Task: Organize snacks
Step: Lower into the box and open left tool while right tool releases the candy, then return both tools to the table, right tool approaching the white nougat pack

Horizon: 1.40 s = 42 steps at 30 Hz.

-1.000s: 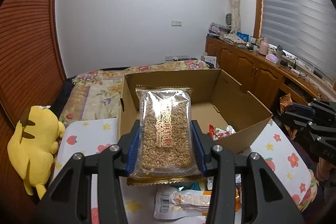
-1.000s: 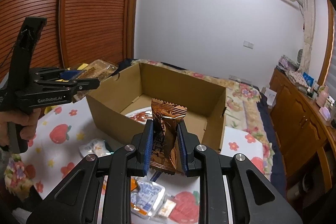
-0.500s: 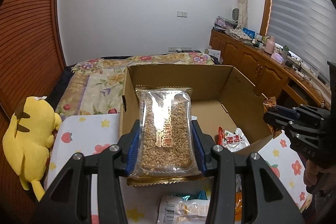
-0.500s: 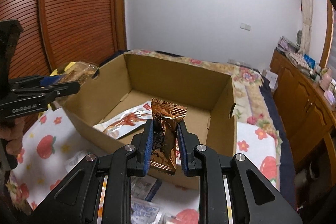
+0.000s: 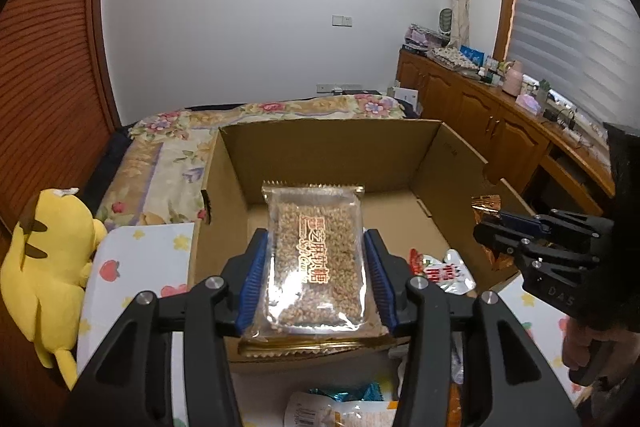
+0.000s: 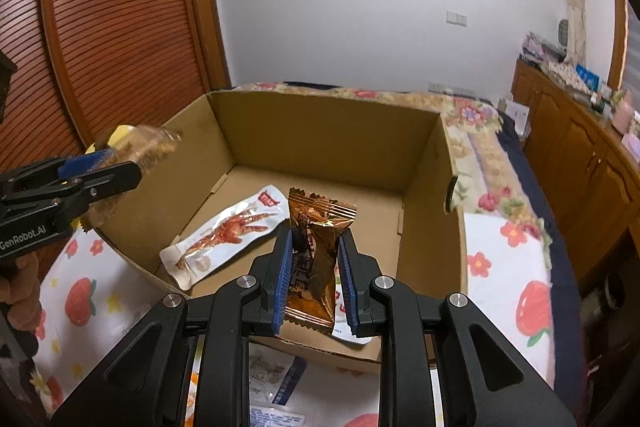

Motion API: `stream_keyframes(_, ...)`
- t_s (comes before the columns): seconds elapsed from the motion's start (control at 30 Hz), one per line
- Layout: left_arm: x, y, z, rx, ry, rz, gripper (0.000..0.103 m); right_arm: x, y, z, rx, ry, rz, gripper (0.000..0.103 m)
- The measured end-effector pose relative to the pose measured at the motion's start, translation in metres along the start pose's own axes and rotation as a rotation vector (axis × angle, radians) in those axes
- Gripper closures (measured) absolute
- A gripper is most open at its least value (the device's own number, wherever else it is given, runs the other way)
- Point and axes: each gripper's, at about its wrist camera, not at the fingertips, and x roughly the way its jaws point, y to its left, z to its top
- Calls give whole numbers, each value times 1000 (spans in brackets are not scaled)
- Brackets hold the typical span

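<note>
Yellow plush toy (image 5: 48, 263), at nine o'clock in the left wrist view, lying beside the fruit-print white cloth (image 5: 132, 259). Left gripper (image 5: 316, 275): blue pads flanking a clear rectangular packet of puffed-grain bar with gold edging (image 5: 316, 259); jaws opening, the left pad visibly clear of the wrapper, packet over the near wall of the open brown cardboard box (image 5: 332, 151). White pouch printed with a red chicken foot (image 6: 224, 235), flat on the box floor at ten o'clock of the right gripper (image 6: 312, 275). Right gripper clenched on a crinkled copper-foil snack packet (image 6: 316, 259), upright over the box's near edge. More wrapped snacks (image 6: 276, 379) on the cloth at six o'clock.
</note>
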Motion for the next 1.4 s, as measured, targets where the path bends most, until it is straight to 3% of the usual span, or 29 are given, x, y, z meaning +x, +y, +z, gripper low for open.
stream_keyframes(0.23, 7, 2, -3, -5, 16, -6, 55, 7, 1, -8, -4, 13, 7, 81)
stream_keyframes(0.37, 4, 3, -2, -9, -5, -8, 39, 8, 1, -9, 5, 12, 15, 81)
stream_keyframes(0.63, -14, 2, -7, 12, -37, -9, 36, -5, 1, -13, 16, -13, 49, 73)
stream_keyframes(0.73, -26, -1, -12, 27, -64, -15, 22, -20, 4, -16, 1, -45, 56, 65)
stream_keyframes(1.13, -74, -11, -50, 49, -117, -57, 20, -90, 32, -49, -77, -149, 116, 61)
stream_keyframes(1.2, -79, -12, -61, 56, -128, -20, 20, -95, 35, -62, -80, -144, 123, 61)
stream_keyframes(1.4, -82, -16, -91, 77, -99, -25, 20, -87, 40, -91, -93, -91, 126, 61)
